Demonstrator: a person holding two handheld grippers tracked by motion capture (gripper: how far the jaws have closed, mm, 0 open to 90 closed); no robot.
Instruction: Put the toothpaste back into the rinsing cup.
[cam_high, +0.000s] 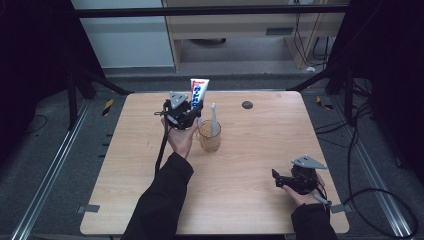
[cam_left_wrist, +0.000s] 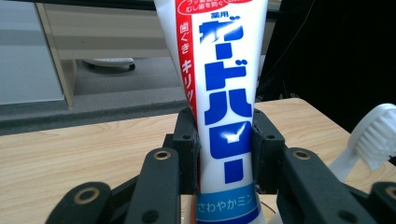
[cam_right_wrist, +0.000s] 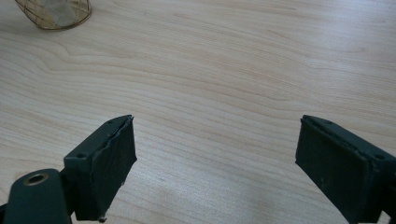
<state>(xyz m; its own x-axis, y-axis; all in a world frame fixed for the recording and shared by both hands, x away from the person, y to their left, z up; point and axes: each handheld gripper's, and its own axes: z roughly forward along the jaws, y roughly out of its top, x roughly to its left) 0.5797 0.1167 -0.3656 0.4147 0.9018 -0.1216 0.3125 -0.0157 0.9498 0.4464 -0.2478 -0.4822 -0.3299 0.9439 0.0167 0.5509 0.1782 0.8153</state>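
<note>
My left gripper (cam_high: 192, 111) is shut on a white toothpaste tube (cam_high: 198, 93) with blue and red print, held upright above the table's far middle. In the left gripper view both pads press the tube (cam_left_wrist: 223, 116) from either side. Just right of it stands an amber glass cup (cam_high: 209, 136) with a white toothbrush (cam_high: 214, 120) in it, bristles up; the brush head (cam_left_wrist: 376, 136) shows at the right edge of that view. My right gripper (cam_high: 278, 180) rests open near the front right corner, its jaws (cam_right_wrist: 215, 163) wide apart over bare wood.
The light wooden table (cam_high: 250, 150) has a small dark round hole (cam_high: 247, 105) at the far middle. The cup's base (cam_right_wrist: 53, 13) shows at the top left of the right gripper view. Black frame legs and cables lie on the floor around the table.
</note>
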